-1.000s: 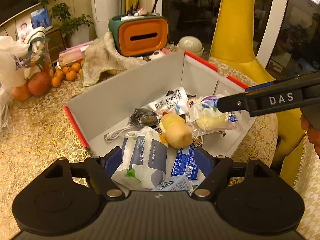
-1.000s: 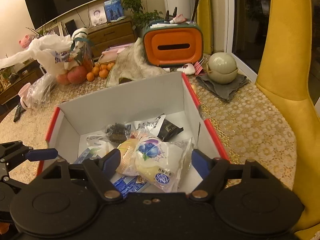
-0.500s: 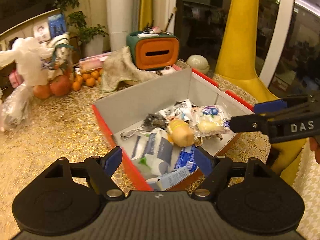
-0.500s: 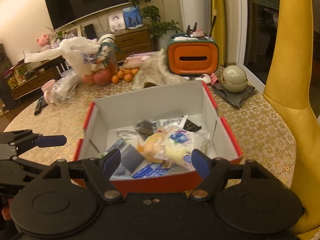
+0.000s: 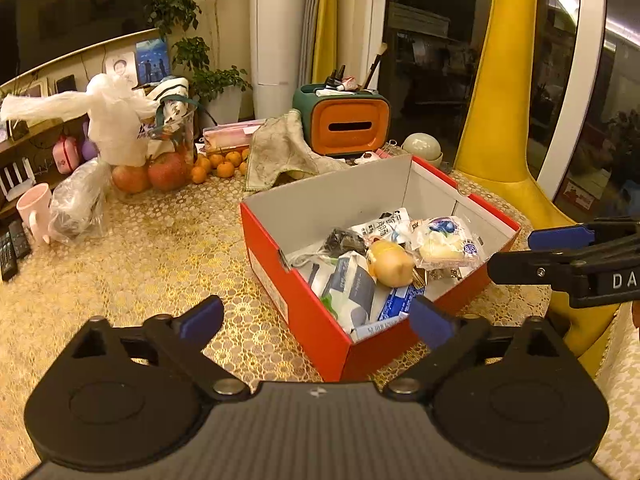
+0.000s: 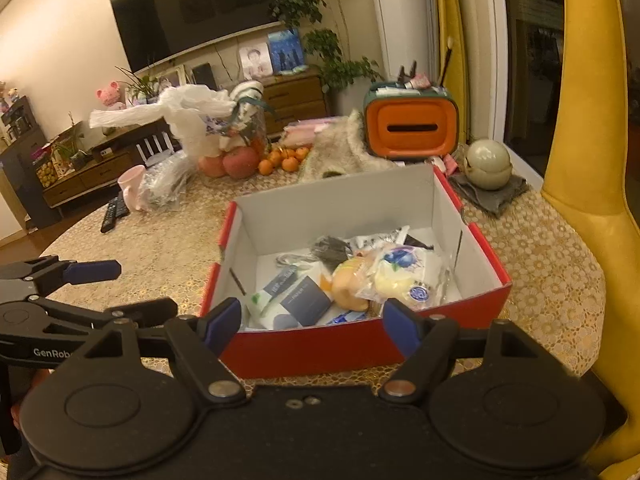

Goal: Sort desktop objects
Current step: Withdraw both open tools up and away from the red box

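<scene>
A red cardboard box (image 5: 320,320) (image 6: 320,350) with white inner walls stands on the table. It holds several items: a clear bread packet (image 5: 444,242) (image 6: 404,280), a yellow plush toy (image 5: 390,262) (image 6: 348,286), a tissue pack (image 5: 352,284) (image 6: 296,300), a blue wrapper, a black bundle and a white cable. My left gripper (image 5: 316,320) is open and empty, near the box's left front corner. My right gripper (image 6: 312,322) is open and empty, before the box's front wall. It also shows at the right of the left wrist view (image 5: 516,252).
Behind the box are an orange tissue holder (image 5: 348,126) (image 6: 412,126), a crumpled cloth (image 5: 284,148), oranges and apples (image 5: 168,170), a white plastic bag (image 5: 116,124), a pink mug (image 5: 34,210), remotes (image 5: 12,246) and a round ceramic pot (image 6: 488,164). A yellow chair (image 6: 592,160) stands at right.
Both grippers have pulled back up and away from the box. The right gripper has let go of the bread packet, which now lies inside the box.
</scene>
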`<state>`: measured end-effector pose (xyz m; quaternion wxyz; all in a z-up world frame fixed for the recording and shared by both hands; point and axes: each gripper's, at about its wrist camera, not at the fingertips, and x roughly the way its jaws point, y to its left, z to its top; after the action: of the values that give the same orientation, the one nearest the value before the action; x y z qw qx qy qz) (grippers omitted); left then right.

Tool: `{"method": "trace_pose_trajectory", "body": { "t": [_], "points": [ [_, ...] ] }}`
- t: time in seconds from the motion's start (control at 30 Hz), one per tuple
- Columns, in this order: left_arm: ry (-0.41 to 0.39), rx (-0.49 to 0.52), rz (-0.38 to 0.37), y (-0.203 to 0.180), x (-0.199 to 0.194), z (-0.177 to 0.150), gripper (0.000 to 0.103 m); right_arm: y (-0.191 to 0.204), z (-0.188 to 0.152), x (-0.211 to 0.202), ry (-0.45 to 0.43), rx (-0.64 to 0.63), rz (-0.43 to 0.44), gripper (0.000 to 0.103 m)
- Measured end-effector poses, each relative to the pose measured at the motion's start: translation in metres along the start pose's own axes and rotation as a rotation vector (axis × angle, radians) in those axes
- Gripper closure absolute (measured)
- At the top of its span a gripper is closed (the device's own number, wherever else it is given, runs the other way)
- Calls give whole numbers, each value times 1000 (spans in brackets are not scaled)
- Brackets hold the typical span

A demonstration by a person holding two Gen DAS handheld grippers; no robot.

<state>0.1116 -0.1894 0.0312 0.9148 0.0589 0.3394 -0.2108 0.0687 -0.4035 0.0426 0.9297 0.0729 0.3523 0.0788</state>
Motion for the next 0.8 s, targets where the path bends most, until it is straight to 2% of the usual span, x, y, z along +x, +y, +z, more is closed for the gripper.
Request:
{"method": "trace_pose_trajectory", "body": {
  "t": [0.27,0.53,0.8],
  "points": [
    [2,-17,-3,-2,-7,-13,2,17,-15,-18,-74,-92,-25,13],
    [-9,-2,38,-8,-14,-19,2,19,-31,-28,-106,-90,-9,5],
    [12,-6,20,-10,-16,-23,2,18,-39,-35,-140,-86,-23,2]
  ]
}}
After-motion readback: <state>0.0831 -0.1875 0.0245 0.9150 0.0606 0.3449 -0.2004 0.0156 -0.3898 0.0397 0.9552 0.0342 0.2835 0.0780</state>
